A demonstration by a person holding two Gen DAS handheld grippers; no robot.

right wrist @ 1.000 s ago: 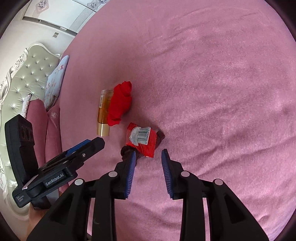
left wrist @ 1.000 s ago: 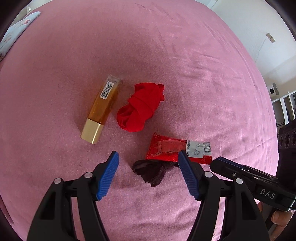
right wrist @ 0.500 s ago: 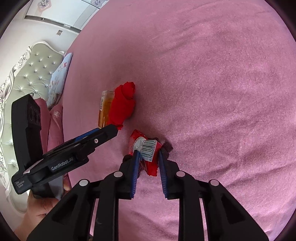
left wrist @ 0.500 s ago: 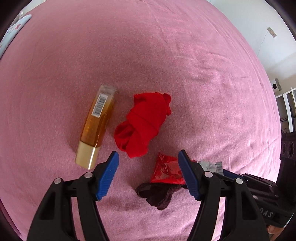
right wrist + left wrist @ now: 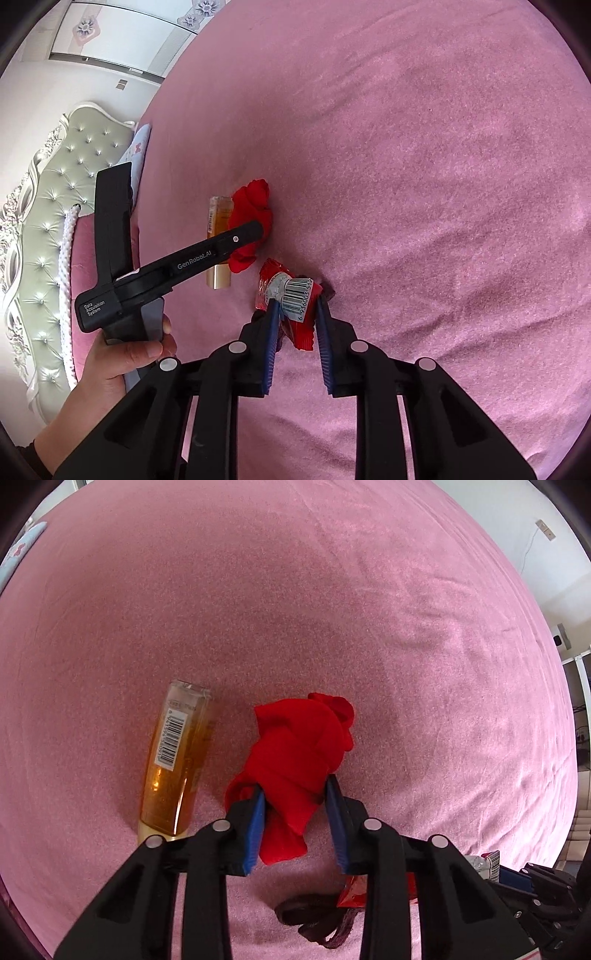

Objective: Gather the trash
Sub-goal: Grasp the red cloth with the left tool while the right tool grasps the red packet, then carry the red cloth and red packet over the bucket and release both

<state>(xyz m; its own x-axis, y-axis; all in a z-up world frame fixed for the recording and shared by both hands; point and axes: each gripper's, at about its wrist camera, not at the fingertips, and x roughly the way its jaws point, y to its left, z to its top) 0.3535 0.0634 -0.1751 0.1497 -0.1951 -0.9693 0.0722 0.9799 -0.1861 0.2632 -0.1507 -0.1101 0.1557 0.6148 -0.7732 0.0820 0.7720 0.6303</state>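
On the pink bedspread (image 5: 332, 609), left gripper (image 5: 295, 794) is closing around red cloth (image 5: 299, 753); right gripper (image 5: 295, 306) clamps red wrapper (image 5: 295, 299).

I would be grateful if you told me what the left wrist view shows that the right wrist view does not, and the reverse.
Only the left wrist view: the left tongs closing around the red cloth, and a dark fabric scrap.

Only the right wrist view: the right tongs shut on the red wrapper, the person's hand, the padded headboard.

Both: cloth, wrapper, amber bottle, pink bedspread.
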